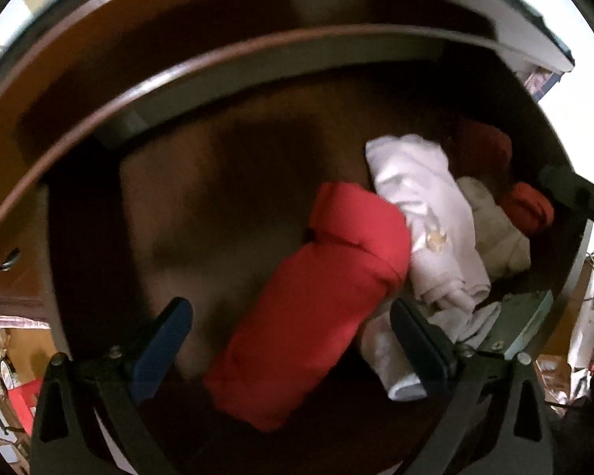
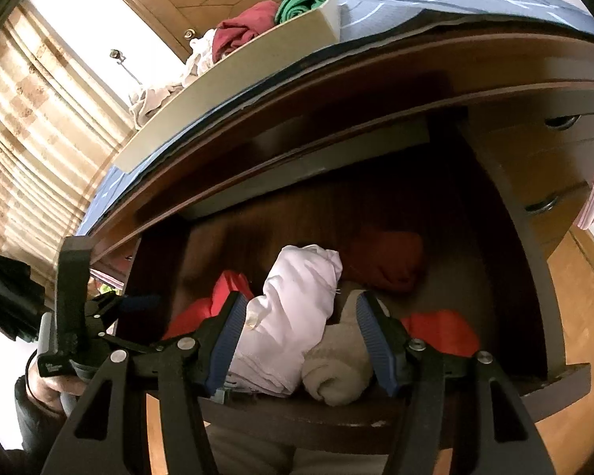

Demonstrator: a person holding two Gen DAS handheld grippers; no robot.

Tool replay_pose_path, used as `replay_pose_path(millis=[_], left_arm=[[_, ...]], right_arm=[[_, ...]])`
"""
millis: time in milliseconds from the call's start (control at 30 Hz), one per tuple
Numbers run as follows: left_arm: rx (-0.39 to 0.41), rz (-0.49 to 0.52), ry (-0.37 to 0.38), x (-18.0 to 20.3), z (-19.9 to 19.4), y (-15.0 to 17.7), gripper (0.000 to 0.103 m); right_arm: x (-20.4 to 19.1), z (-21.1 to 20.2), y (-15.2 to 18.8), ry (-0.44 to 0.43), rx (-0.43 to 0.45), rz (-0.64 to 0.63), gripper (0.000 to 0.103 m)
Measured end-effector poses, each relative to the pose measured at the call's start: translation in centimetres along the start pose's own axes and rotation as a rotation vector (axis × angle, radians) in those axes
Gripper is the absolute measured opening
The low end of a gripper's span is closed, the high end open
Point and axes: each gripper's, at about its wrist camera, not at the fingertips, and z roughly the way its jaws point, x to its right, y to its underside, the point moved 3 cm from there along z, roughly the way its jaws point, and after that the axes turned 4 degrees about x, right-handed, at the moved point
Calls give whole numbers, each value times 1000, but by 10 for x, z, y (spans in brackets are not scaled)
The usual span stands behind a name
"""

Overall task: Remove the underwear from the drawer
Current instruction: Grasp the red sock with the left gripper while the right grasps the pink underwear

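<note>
The brown wooden drawer [image 1: 217,198] stands pulled out and holds rolled clothes. My left gripper [image 1: 293,336] points down into it, open, with a red rolled garment [image 1: 309,297] lying between the wide jaws and the left pad clear of it. Beside that roll lie white underwear [image 1: 423,206], a grey sock roll [image 1: 495,229] and a dark red piece [image 1: 483,146]. My right gripper [image 2: 301,340] hovers open over the drawer's front edge [image 2: 336,415]. The white underwear [image 2: 293,316] and the grey sock roll [image 2: 336,364] show between its fingers.
A white box [image 2: 257,79] of folded clothes sits on the blue cloth [image 2: 455,0] covering the dresser top. More drawers with round handles [image 2: 542,206] are at the right. A striped curtain [image 2: 27,138] hangs at the left. A person's hand [image 2: 47,388] holds the left tool.
</note>
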Motion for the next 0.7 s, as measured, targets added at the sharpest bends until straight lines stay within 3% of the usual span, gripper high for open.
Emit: replay_pose_path(millis=[200, 400, 567, 700], left_arm=[[-97, -2, 11, -1, 16, -4, 87], [-135, 78, 10, 11, 26, -3, 62], [-34, 49, 7, 10, 15, -5, 46], [85, -50, 14, -1, -1, 2, 45]], right_arm=[[-1, 5, -1, -9, -18, 12, 61], [-1, 16, -4, -5, -51, 53, 61], [-1, 22, -5, -21, -73, 97, 61], [-2, 30, -3, -22, -103, 133, 61]])
